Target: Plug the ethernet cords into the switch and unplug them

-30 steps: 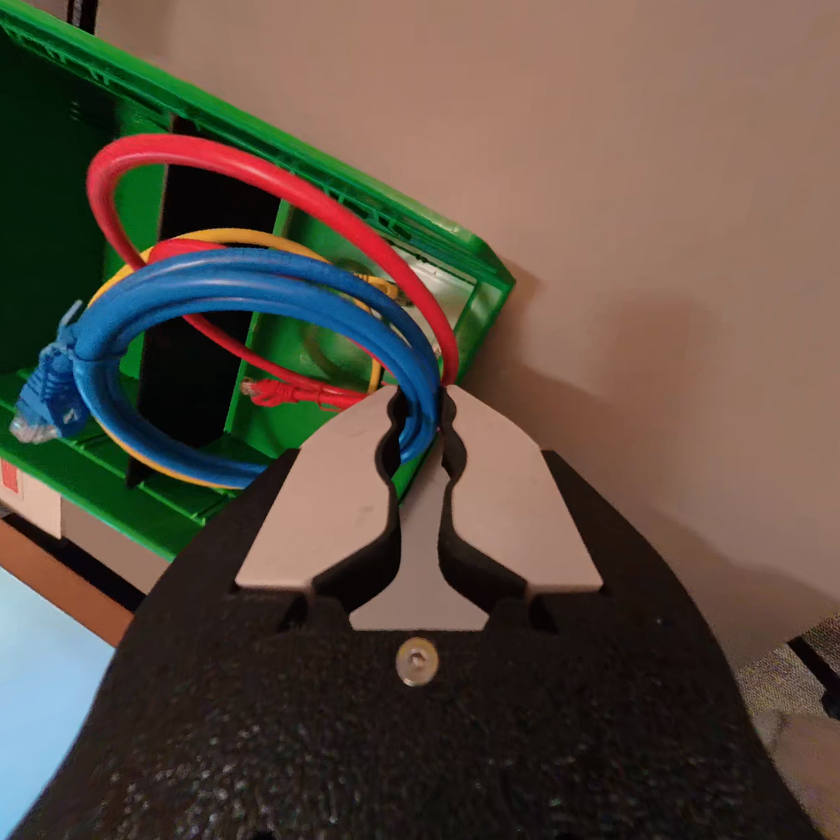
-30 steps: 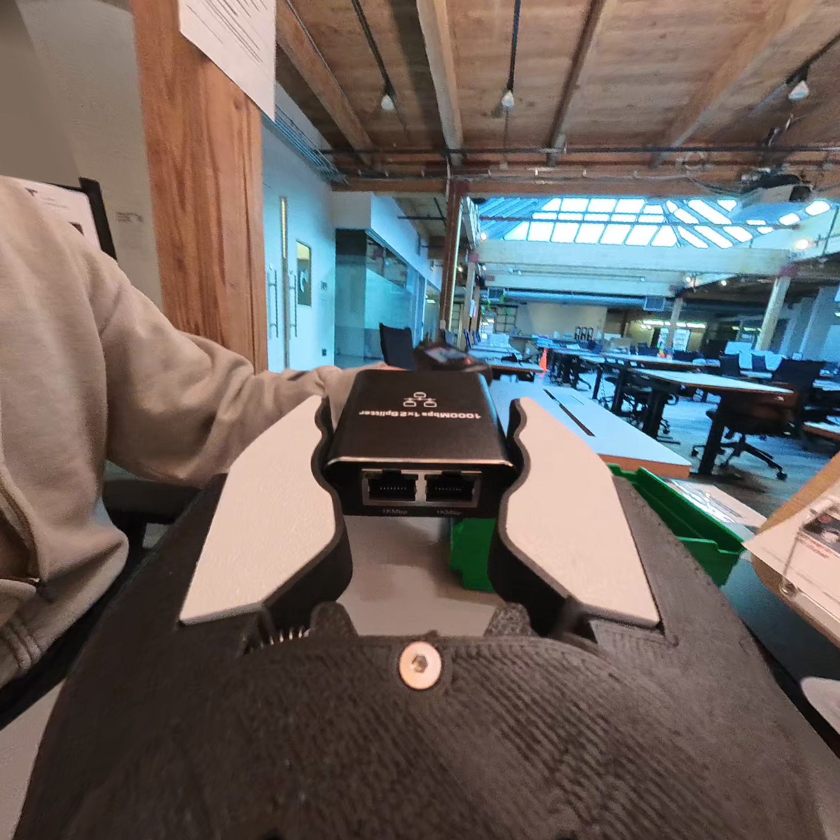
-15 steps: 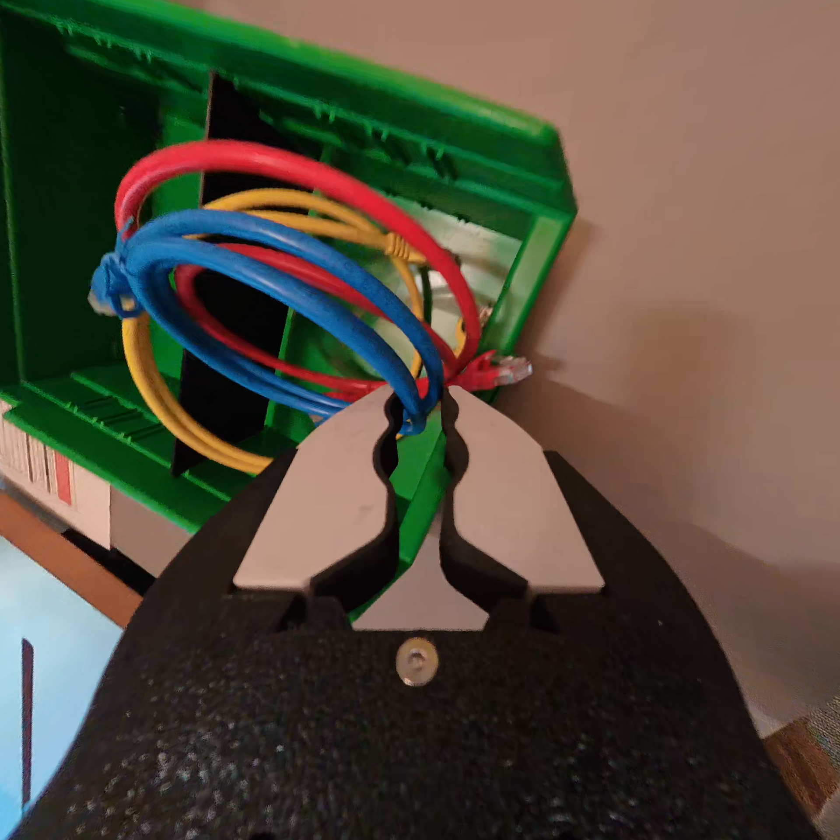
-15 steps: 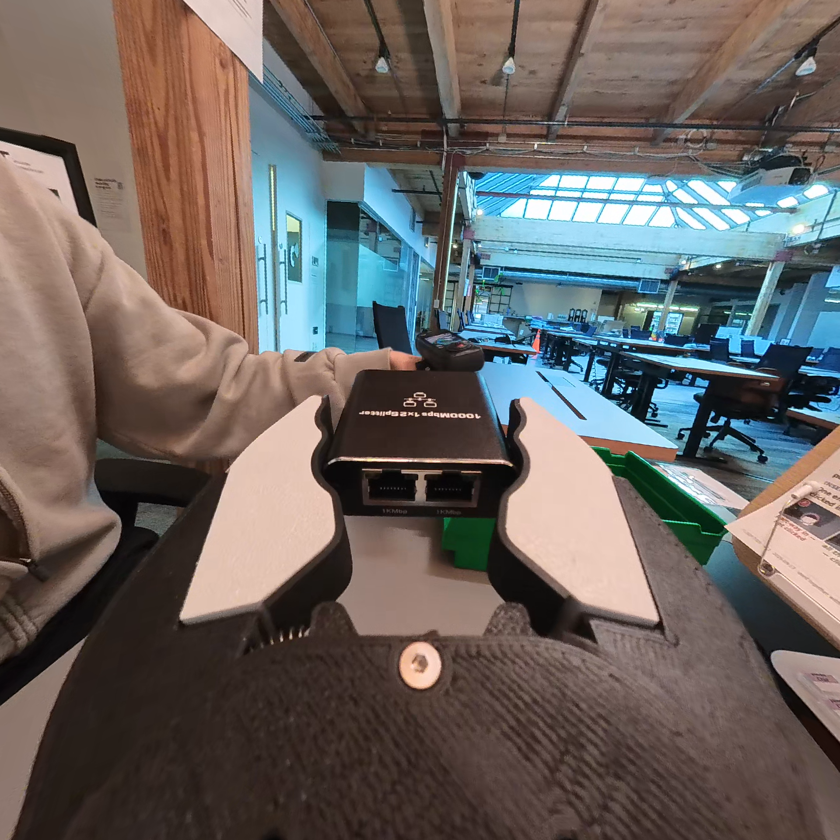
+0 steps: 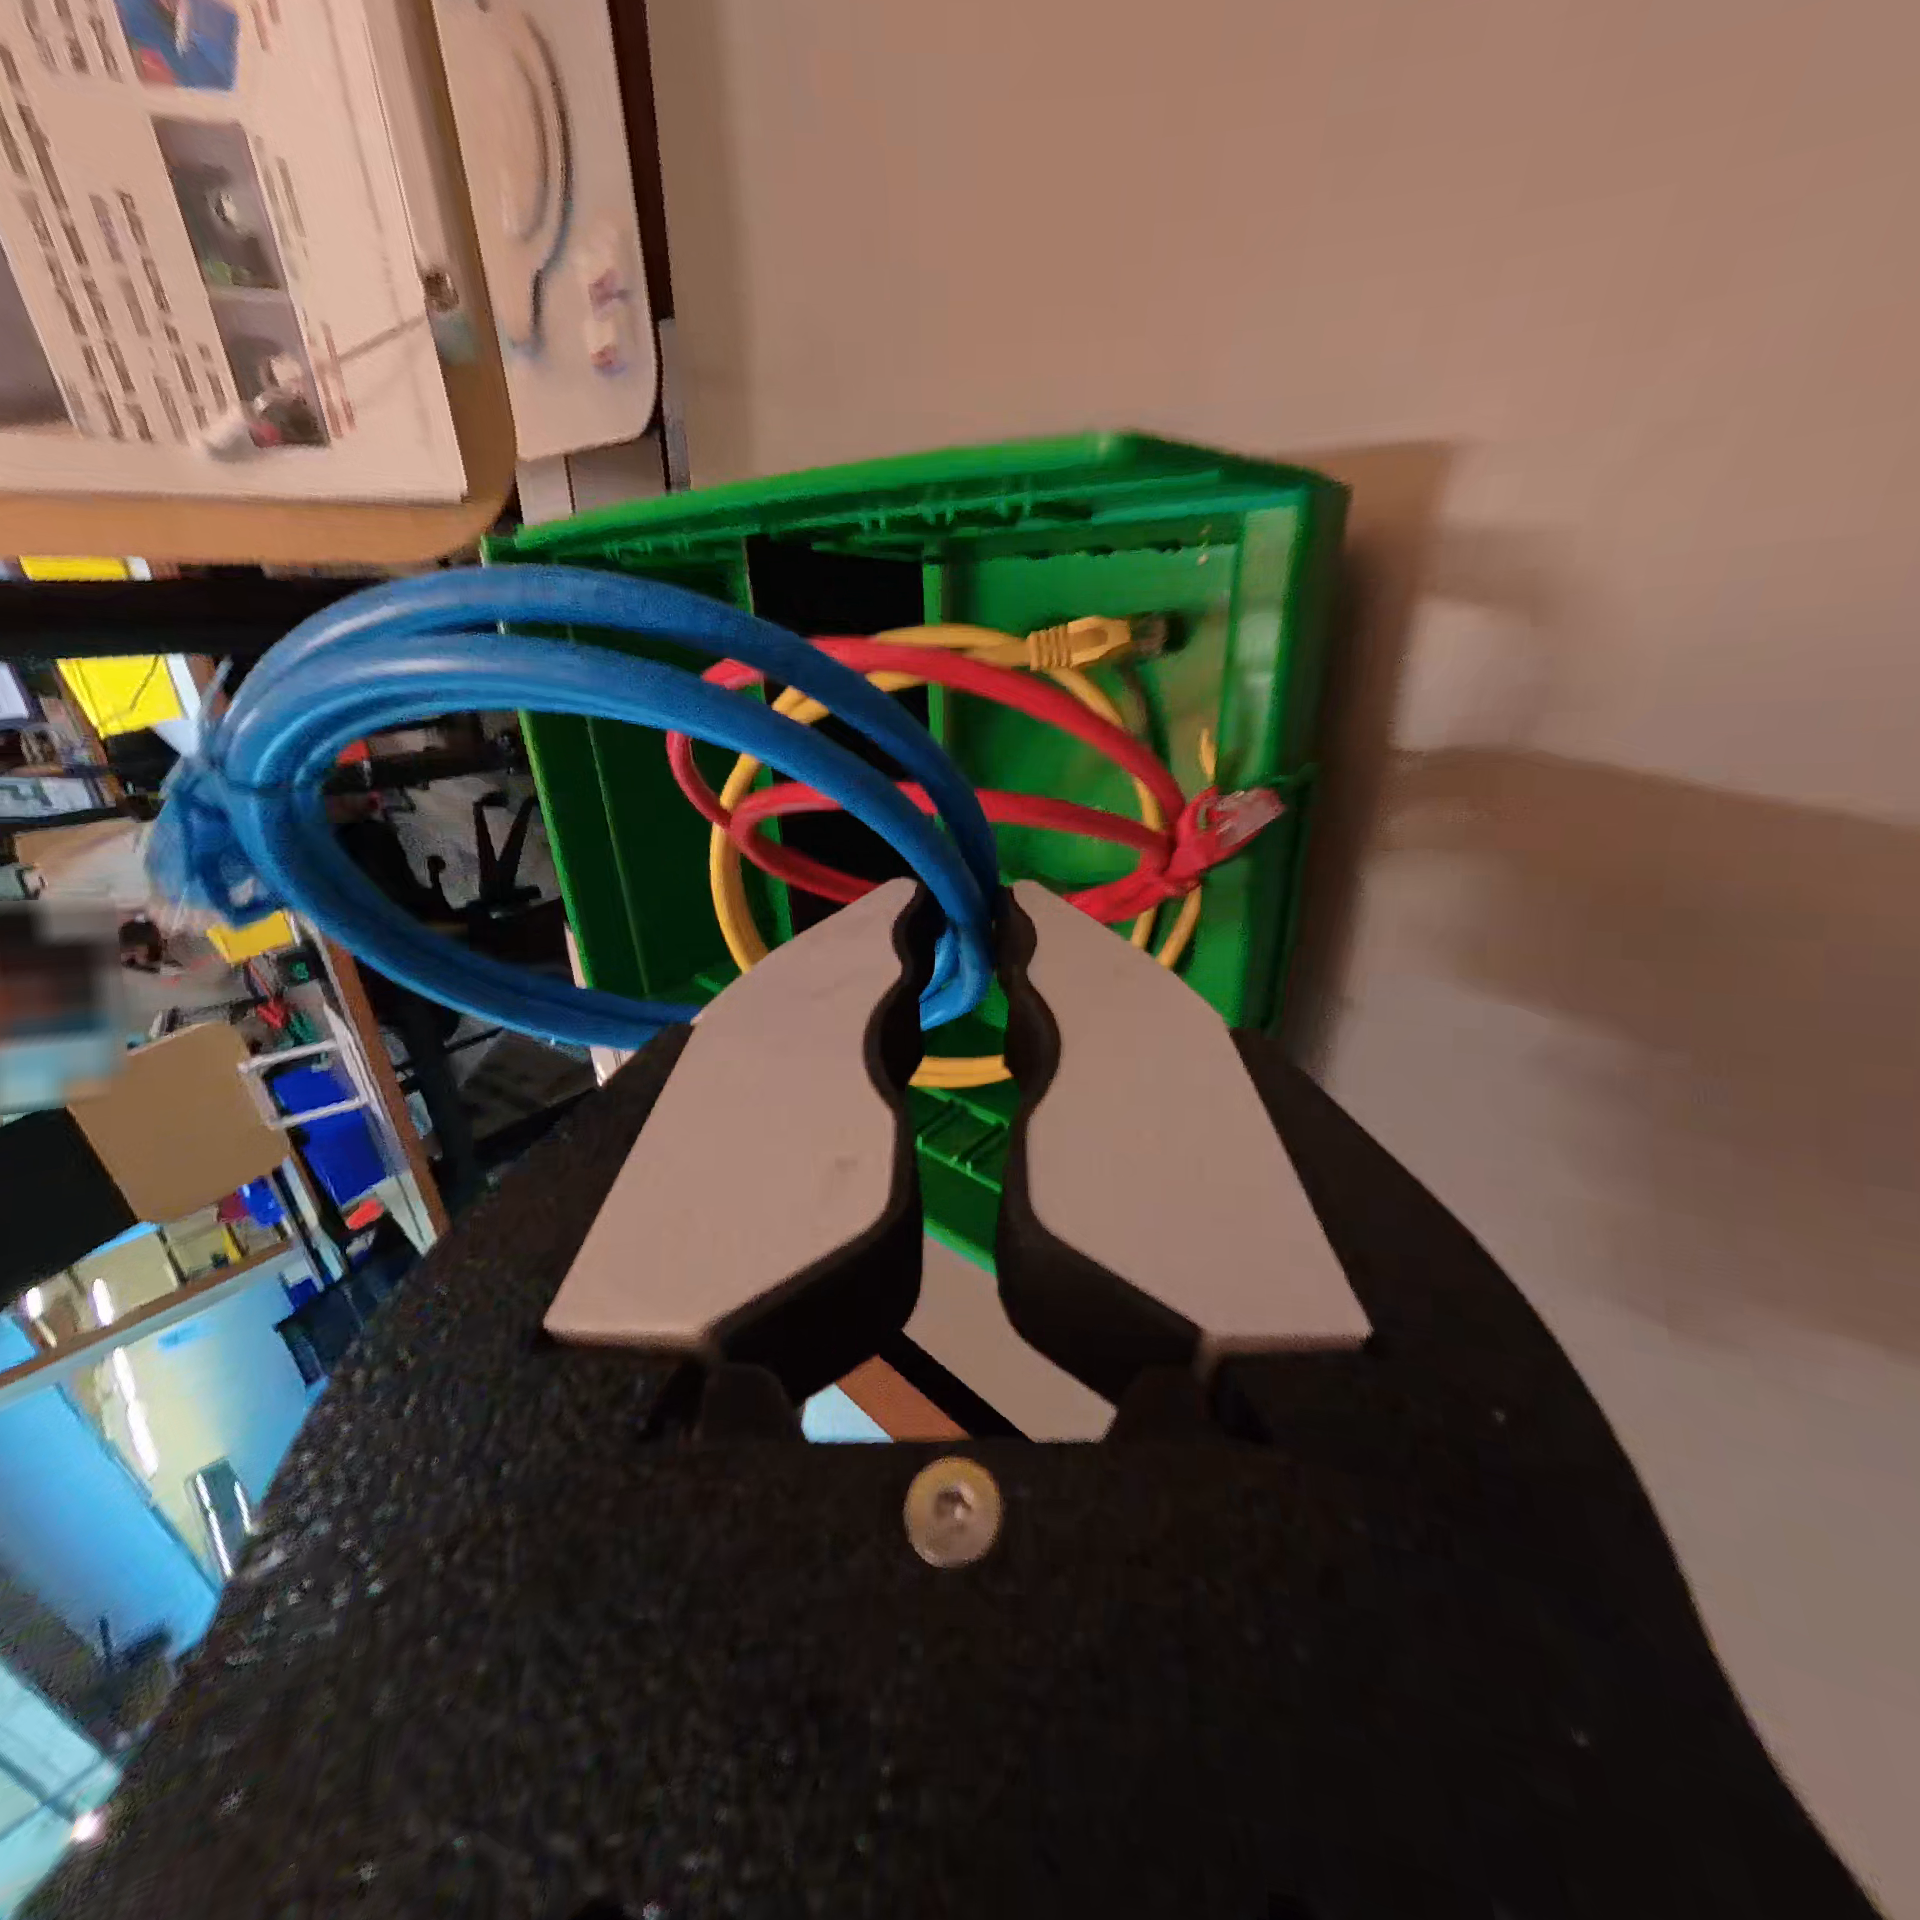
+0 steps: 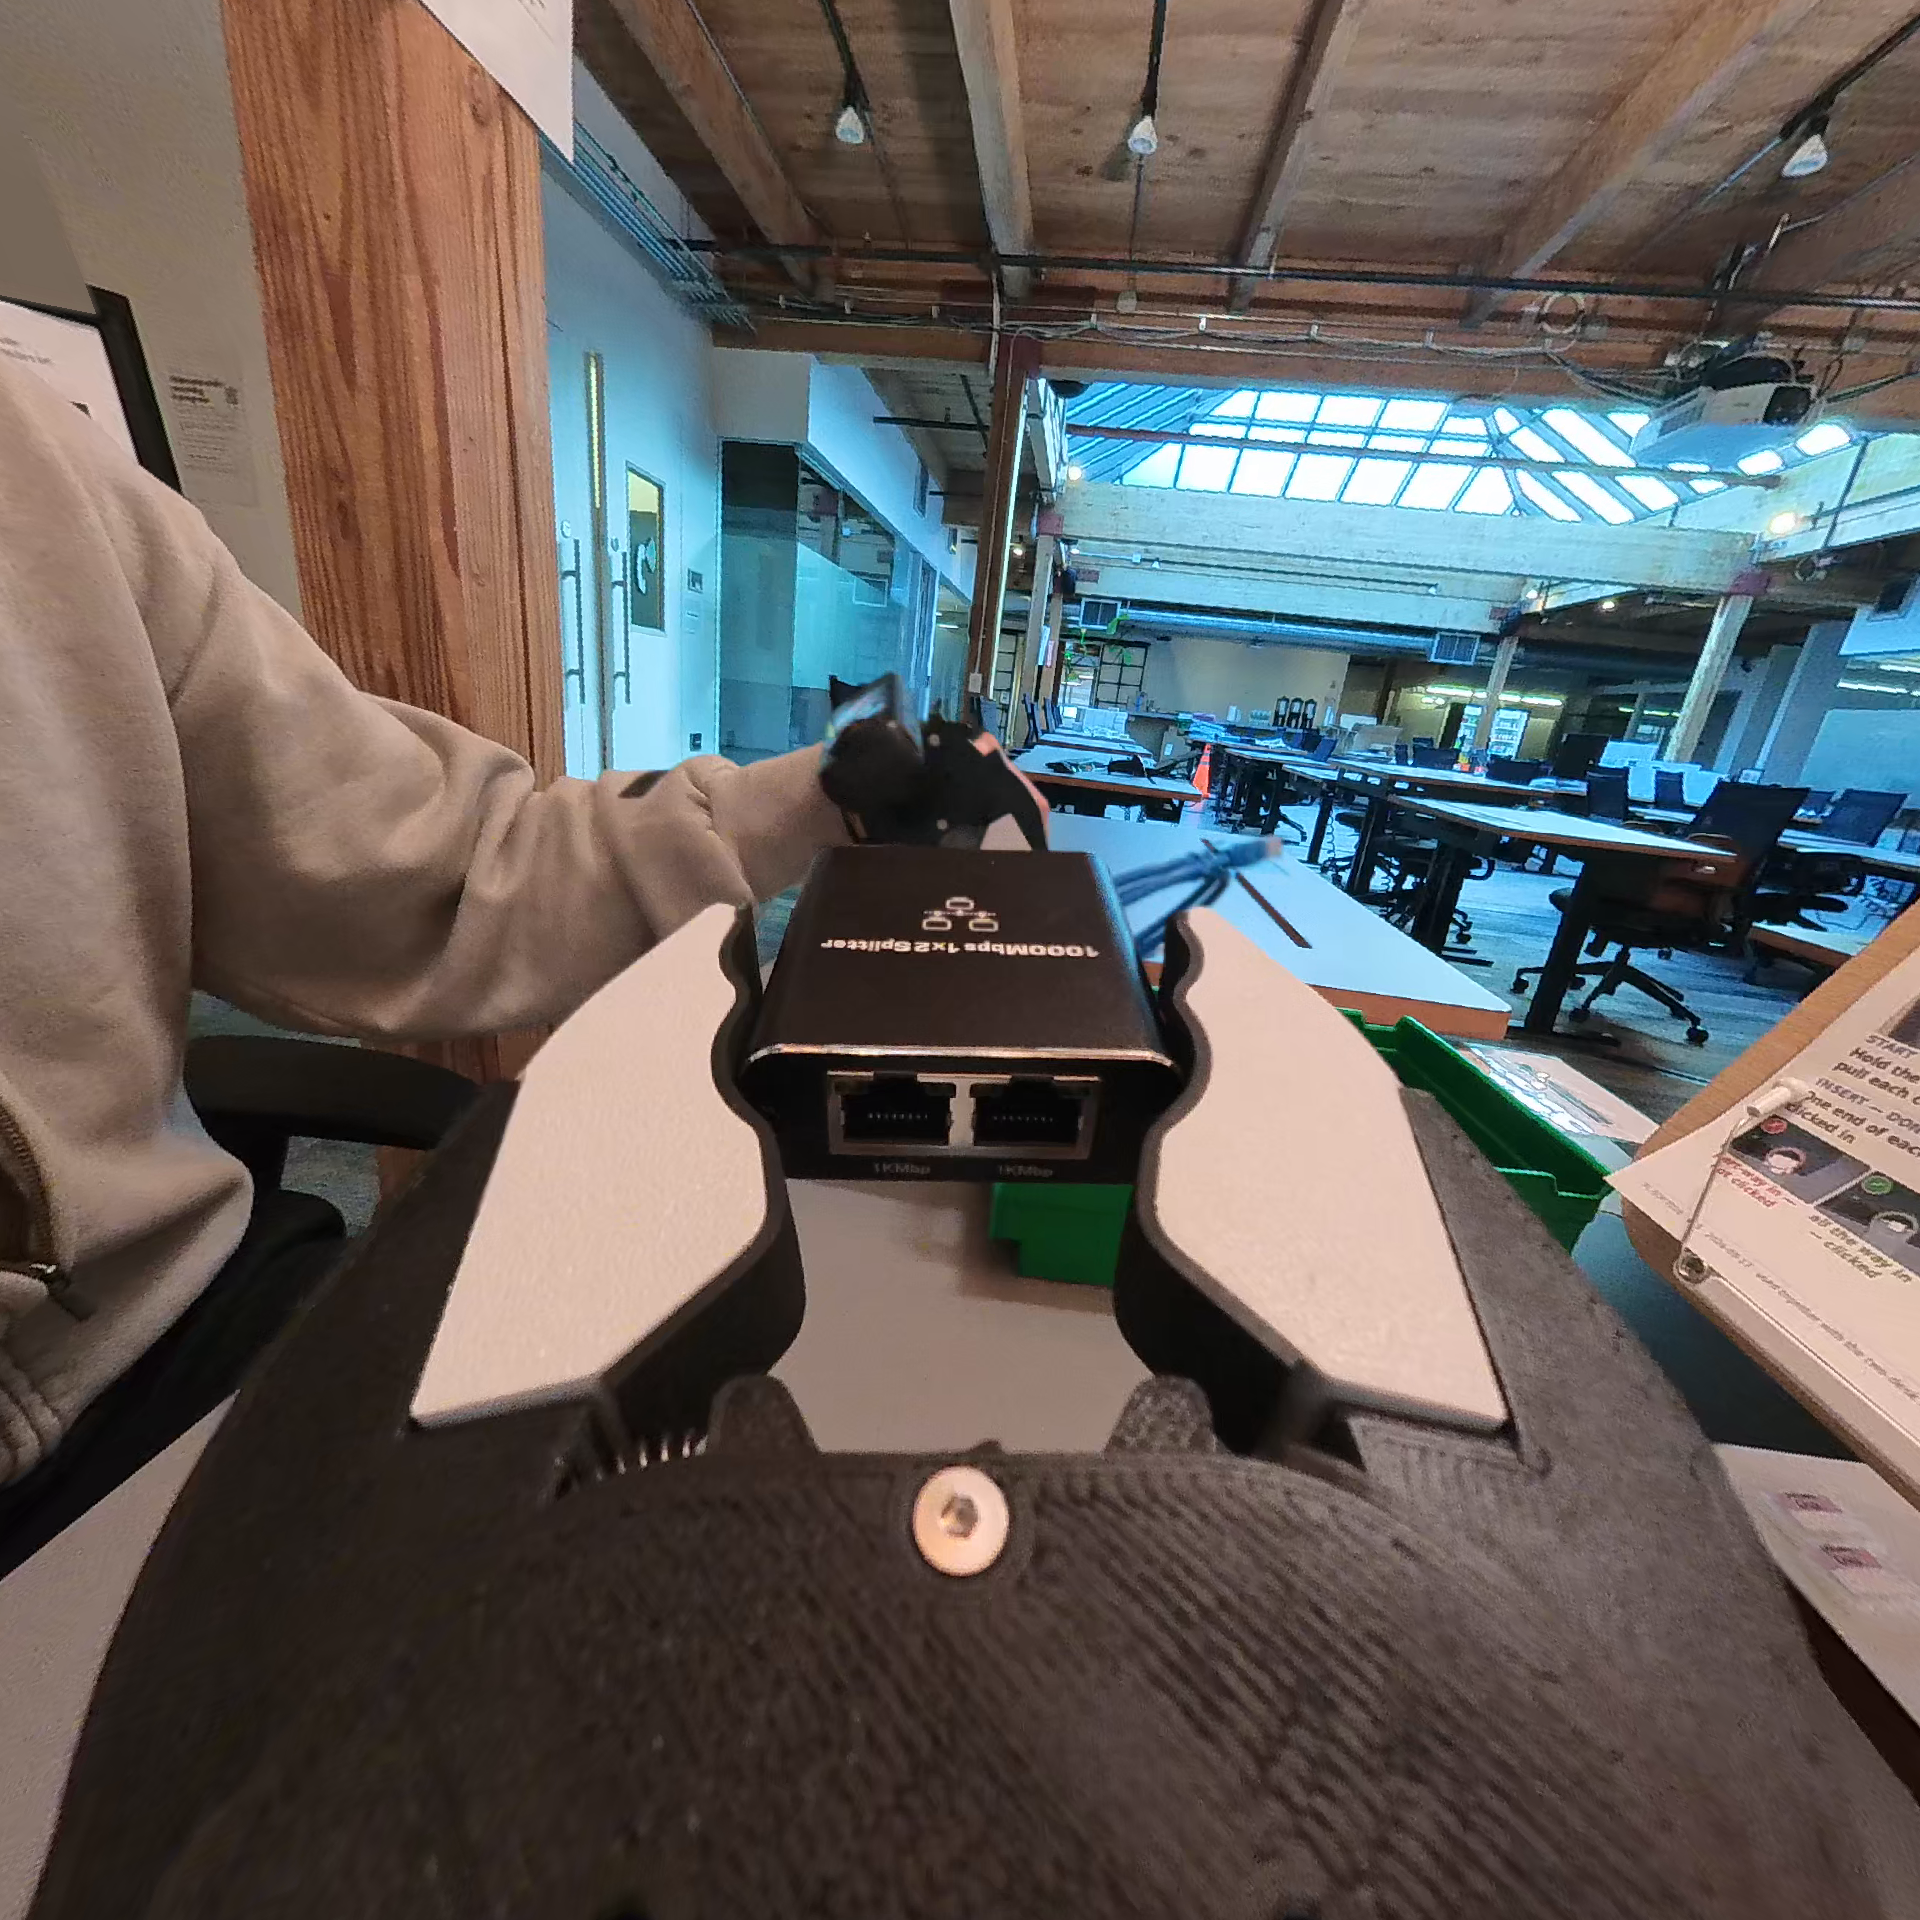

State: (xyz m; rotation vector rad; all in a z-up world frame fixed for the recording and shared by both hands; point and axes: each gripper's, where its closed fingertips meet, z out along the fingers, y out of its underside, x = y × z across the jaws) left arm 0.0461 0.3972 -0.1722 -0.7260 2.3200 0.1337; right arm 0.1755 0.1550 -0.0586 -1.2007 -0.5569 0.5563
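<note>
Your left gripper (image 5: 961, 914) is clamped on the coiled blue ethernet cord (image 5: 582, 665), holding it up in front of the green bin (image 5: 1273, 727), where the red cord (image 5: 997, 810) and yellow cord (image 5: 1081, 644) lie loose. The bin sits on a pale tabletop (image 5: 1558, 312), with a clipboard of printed sheets (image 5: 229, 260) beside it. Your right gripper (image 6: 961, 997) is squeezing the black ethernet switch (image 6: 956, 956) by its sides, both ports facing you, unplugged. Beyond it there's your grey sleeve (image 6: 364, 831), a thick wooden post (image 6: 405, 364), and a big open office: timber-beam ceiling (image 6: 1351, 135), bright skylights (image 6: 1403, 457), rows of desks (image 6: 1507, 821) and chairs.
</note>
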